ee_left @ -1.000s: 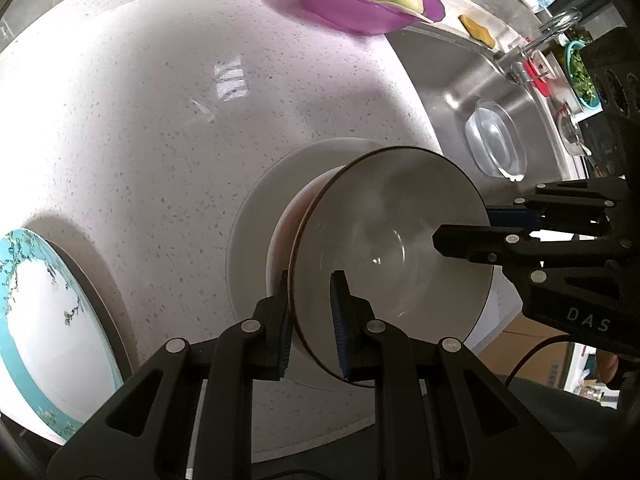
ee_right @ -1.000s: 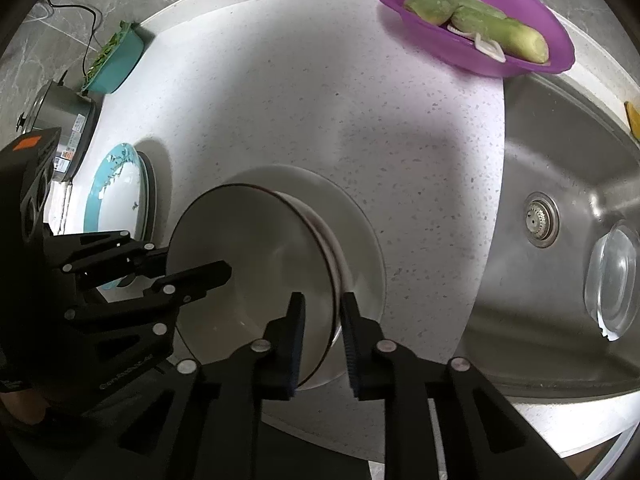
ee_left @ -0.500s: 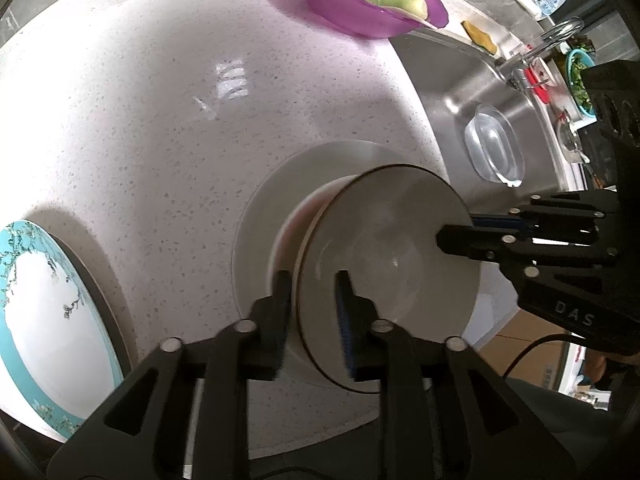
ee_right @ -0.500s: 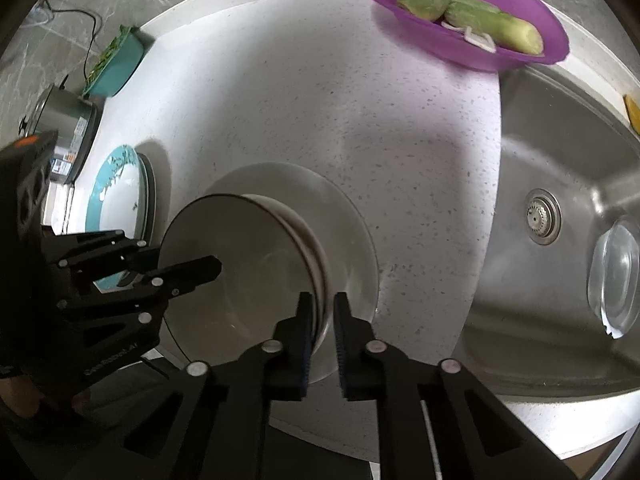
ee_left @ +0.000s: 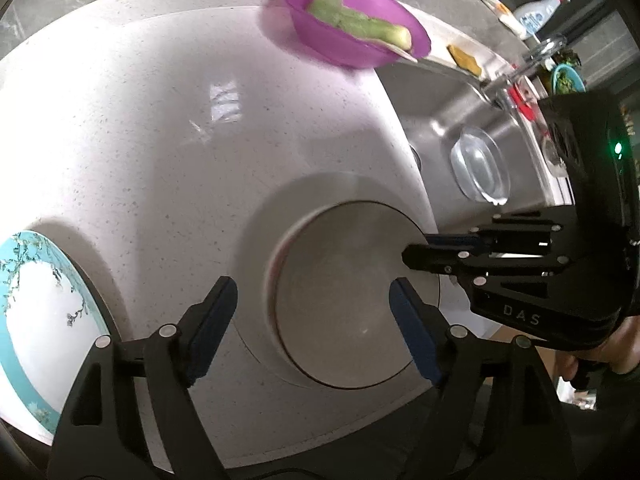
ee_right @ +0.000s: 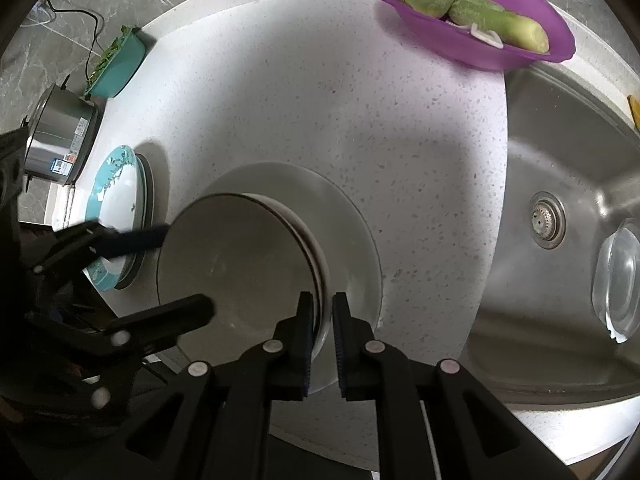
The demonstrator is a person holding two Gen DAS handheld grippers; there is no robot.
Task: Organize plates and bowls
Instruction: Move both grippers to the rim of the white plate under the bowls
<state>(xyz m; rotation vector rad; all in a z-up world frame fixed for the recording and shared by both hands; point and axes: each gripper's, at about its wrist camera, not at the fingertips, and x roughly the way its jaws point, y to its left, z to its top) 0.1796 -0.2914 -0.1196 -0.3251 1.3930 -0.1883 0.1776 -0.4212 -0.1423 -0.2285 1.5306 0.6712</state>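
Note:
A grey bowl (ee_left: 352, 296) (ee_right: 240, 272) with a dark rim sits nested in another bowl on a wide grey plate (ee_left: 256, 248) (ee_right: 356, 240). My right gripper (ee_right: 323, 320) is shut on the bowl's near rim, and the left wrist view shows it (ee_left: 416, 256) at the bowl's right edge. My left gripper (ee_left: 312, 320) (ee_right: 176, 272) hangs over the bowl's other side. Its jaws are opening, with the rim between them and neither pad touching it. A teal-rimmed flowered plate (ee_left: 36, 320) (ee_right: 116, 208) lies to the left.
A purple bowl (ee_left: 352, 44) (ee_right: 468, 36) of green vegetables stands at the back. The steel sink (ee_left: 452, 128) (ee_right: 560, 160) on the right holds a clear glass bowl (ee_left: 480, 168) (ee_right: 616, 280). A steel pot (ee_right: 60, 136) and a teal tub of greens (ee_right: 116, 64) stand far left.
The grey bowl, held tilted by both grippers, has come down level into the stack. My left gripper has opened wide, let go of the rim and lifted slightly. The right gripper keeps its hold.

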